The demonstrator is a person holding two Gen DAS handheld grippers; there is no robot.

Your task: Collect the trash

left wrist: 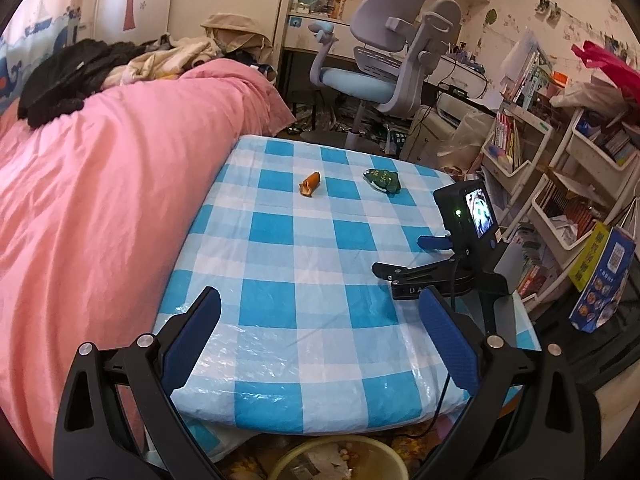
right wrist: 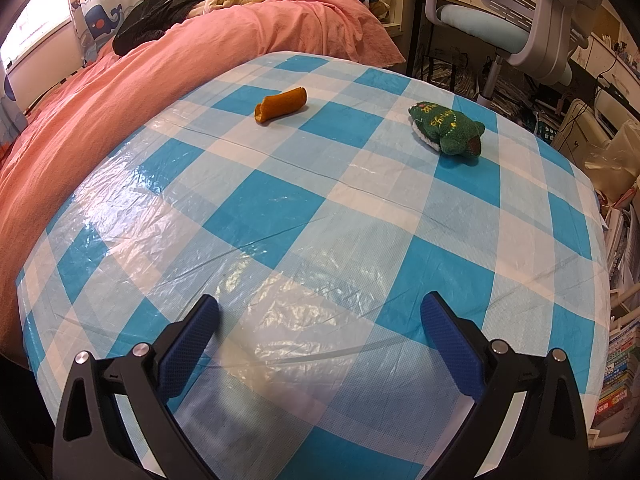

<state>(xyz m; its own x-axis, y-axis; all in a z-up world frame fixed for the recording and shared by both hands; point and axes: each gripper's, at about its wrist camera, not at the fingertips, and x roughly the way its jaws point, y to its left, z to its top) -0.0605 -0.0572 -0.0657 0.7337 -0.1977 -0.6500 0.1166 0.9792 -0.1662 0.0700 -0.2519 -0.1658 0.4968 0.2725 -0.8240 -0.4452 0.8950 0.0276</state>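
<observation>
Left gripper (left wrist: 320,320): spread wide, blue pads (left wrist: 192,340) well apart, nothing between them, held over the near edge of the table (left wrist: 280,264). Right gripper (right wrist: 320,328): likewise spread wide, pads (right wrist: 188,344) apart and empty, held low over the near part of the table (right wrist: 280,216). Seen from the left wrist view, right gripper (left wrist: 436,254) over the right side of the table, carrying a small lit screen (left wrist: 478,212).

Table surface: blue-and-white checked plastic cloth (right wrist: 360,240), wrinkled and glossy.

Trash items, both on the far part of the table, well apart from each other and from both grippers:
- Orange rolled piece (right wrist: 282,105), far left of centre, lying flat, one end torn and open. Same item in the left wrist view (left wrist: 310,184).
- Green fuzzy piece (right wrist: 446,128) with light stitched lettering, far right, lying flat. Same item in the left wrist view (left wrist: 382,180).

Yellow bin (left wrist: 340,460) below the near table edge, between the left gripper fingers in the view, with scraps inside.

Surroundings: pink bed cover (left wrist: 100,200) touching the left table edge; grey and blue chair (left wrist: 388,52) beyond the far edge; shelves with books (left wrist: 560,184) to the right.
</observation>
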